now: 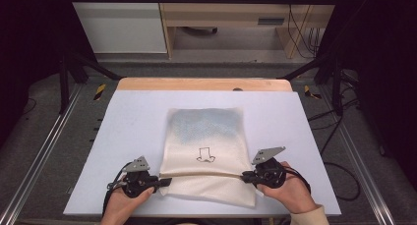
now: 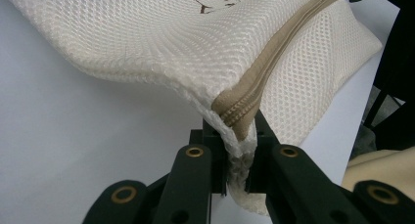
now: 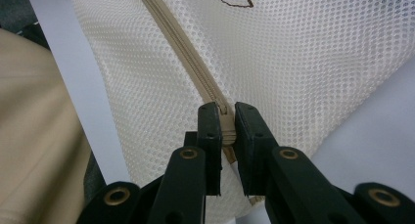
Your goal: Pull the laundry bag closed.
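The left hand-held gripper (image 1: 164, 182) is clenched on the near left end of a cream mesh laundry bag (image 1: 206, 151); in the left gripper view its jaws pinch the bag's edge right where the tan zipper (image 2: 264, 62) ends. The right hand-held gripper (image 1: 244, 176) is clenched on the opposite end of that zipper, the jaws closed on the zipper tape itself in the right gripper view. Between the two hand-held grippers the zipper runs in a nearly straight line across the bag, and it looks closed along the stretch in view.

Beyond the zipper, away from both hand-held grippers, the bag lies flat, and something dark bluish-grey (image 1: 206, 124) shows dimly through the mesh in its far half; what it is cannot be told. A small brown outline drawing (image 1: 205, 155) is printed on the bag just past the zipper line. The mesh is a fine honeycomb weave.

The bag rests on the pale lavender-white top of the bench (image 1: 133, 122), whose far edge is bare wood. Past the bench are grey floor, black frame struts, cables and light wooden furniture (image 1: 221, 18).
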The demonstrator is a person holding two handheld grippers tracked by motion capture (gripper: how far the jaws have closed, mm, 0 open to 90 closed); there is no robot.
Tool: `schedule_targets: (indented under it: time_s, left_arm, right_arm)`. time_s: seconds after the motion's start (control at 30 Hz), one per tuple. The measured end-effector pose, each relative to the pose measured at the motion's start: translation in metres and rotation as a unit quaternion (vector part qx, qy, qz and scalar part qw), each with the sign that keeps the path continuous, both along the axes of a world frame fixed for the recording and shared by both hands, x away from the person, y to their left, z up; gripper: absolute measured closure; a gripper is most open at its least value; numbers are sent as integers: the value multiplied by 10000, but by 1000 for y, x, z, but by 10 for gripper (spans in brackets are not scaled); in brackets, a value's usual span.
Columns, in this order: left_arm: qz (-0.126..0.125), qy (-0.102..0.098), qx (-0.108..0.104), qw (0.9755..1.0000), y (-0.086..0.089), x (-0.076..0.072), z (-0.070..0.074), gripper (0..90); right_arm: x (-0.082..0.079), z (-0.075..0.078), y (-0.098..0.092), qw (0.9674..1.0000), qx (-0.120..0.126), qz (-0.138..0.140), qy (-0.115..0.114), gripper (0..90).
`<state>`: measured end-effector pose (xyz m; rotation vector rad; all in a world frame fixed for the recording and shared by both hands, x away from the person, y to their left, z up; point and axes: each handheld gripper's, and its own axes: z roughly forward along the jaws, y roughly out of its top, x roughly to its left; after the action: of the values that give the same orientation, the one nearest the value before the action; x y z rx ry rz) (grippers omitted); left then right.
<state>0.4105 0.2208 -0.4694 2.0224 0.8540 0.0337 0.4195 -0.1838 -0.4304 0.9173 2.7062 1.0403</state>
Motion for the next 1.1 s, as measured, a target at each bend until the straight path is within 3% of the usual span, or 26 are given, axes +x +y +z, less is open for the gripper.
schedule_targets:
  time_s: [1.1]
  left_arm:
    - [23,-59,-79,9999,2,0,2,827]
  right_arm:
    - [-4,-2,-18,9999,48,-148,14,820]
